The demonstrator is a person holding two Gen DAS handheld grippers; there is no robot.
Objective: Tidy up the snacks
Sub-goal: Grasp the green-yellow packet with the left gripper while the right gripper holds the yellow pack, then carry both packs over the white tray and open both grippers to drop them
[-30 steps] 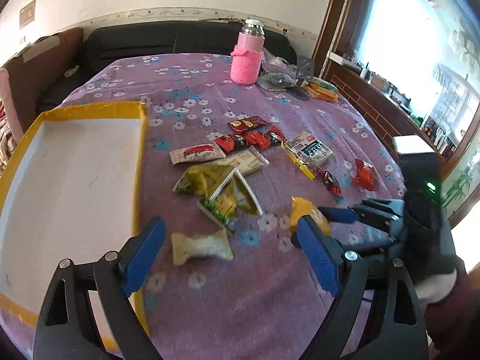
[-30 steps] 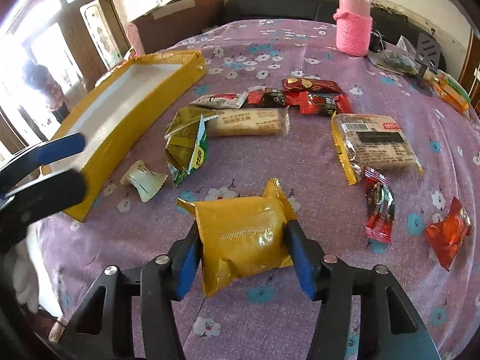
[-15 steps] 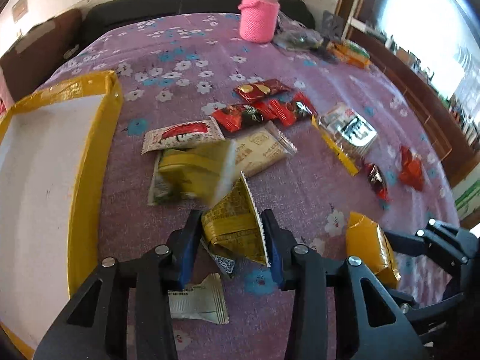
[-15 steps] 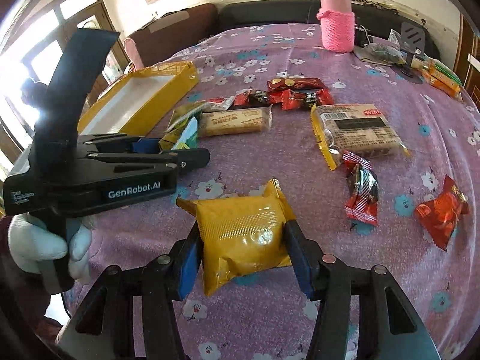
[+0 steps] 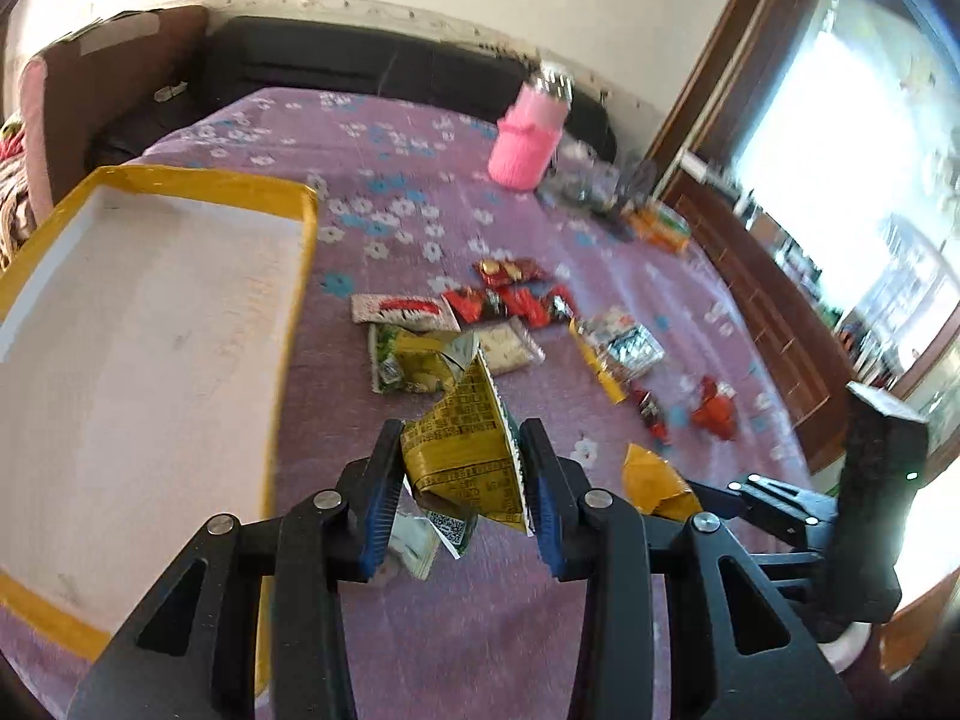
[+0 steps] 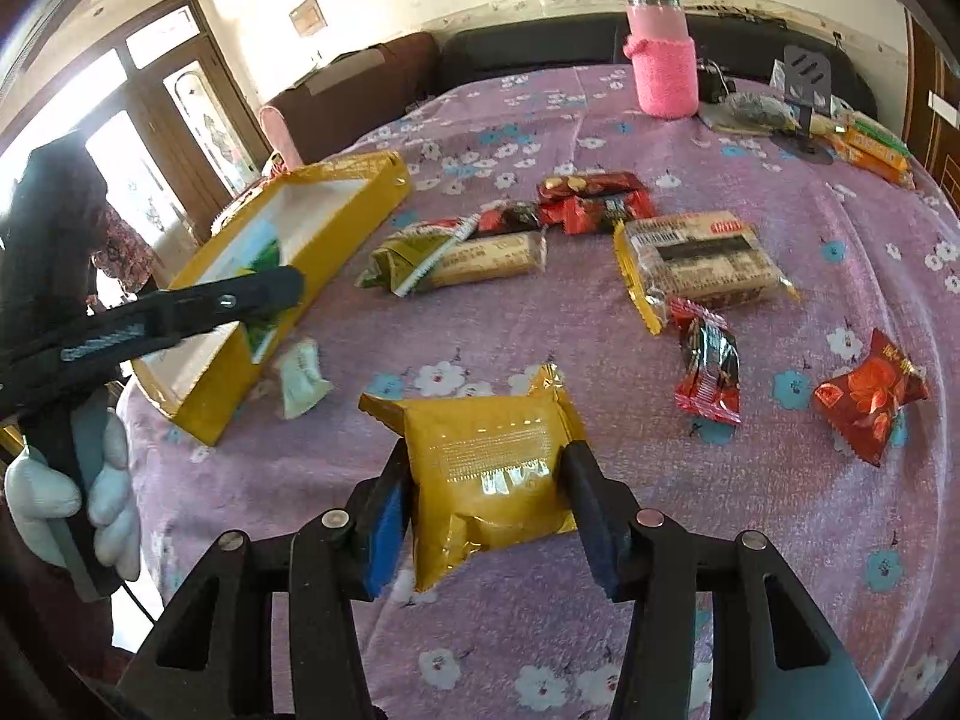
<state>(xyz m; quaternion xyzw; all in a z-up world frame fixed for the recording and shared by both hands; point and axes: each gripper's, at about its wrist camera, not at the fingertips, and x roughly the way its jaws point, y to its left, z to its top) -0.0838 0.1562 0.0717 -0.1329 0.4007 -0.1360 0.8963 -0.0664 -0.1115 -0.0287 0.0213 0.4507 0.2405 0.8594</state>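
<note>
My left gripper (image 5: 461, 495) has its fingers pinching a yellow-green snack packet (image 5: 465, 453), held above the purple floral tabletop (image 5: 420, 192), just right of the yellow-rimmed tray (image 5: 288, 324). A small pale packet (image 5: 411, 549) lies below it near the tray edge. My right gripper (image 6: 483, 513) has its fingers pressed on both sides of a yellow pouch (image 6: 489, 465); I cannot tell whether the pouch is clear of the cloth. Loose snacks are spread ahead: a biscuit bar (image 6: 480, 261), a clear cracker pack (image 6: 699, 267), red wrappers (image 6: 591, 201). A pink-sleeved bottle (image 6: 660, 48) stands at the far side.
</note>
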